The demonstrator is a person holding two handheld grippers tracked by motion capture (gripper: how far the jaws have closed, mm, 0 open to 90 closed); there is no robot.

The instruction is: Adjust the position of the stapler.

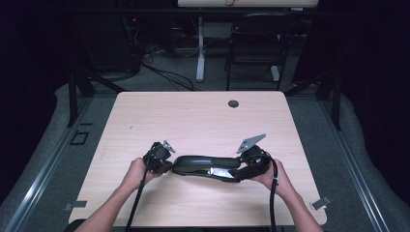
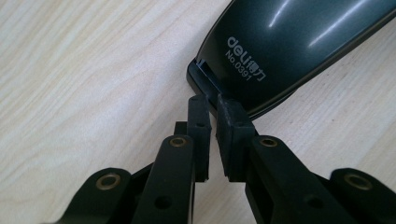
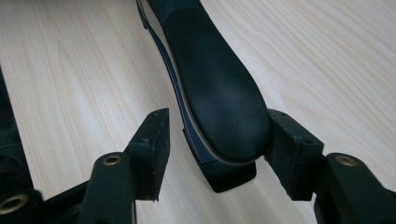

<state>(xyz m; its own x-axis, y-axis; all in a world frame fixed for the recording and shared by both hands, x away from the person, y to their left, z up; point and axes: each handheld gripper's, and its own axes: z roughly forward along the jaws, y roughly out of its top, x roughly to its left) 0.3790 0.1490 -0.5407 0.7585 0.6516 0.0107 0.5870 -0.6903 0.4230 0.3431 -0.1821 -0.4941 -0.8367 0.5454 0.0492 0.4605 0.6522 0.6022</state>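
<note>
Long glossy black plastic stapler [image 1: 205, 166] lies near the pale wooden surface [image 1: 193, 121]'s front edge; left claw [image 2: 211, 101] clenched, seemingly pinching its rear lip to steady it; right claw [image 3: 217, 133] released, straddling the other end.

R gripper [image 3: 212, 142] fingers [image 3: 149, 140] straddle stapler's [image 3: 215, 88] black end on wood counter [image 3: 84, 60]; one finger touching, other w/ gap.

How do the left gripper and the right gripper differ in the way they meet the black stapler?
The left gripper has its jaws almost together, tips at the glossy printed end of the stapler; the right gripper has its jaws wide apart around the matte rounded end. At the left the stapler lies beyond the tips; at the right it lies between the pads, one pad against it and the other apart. Both are hand-held, low over the wooden table.
</note>
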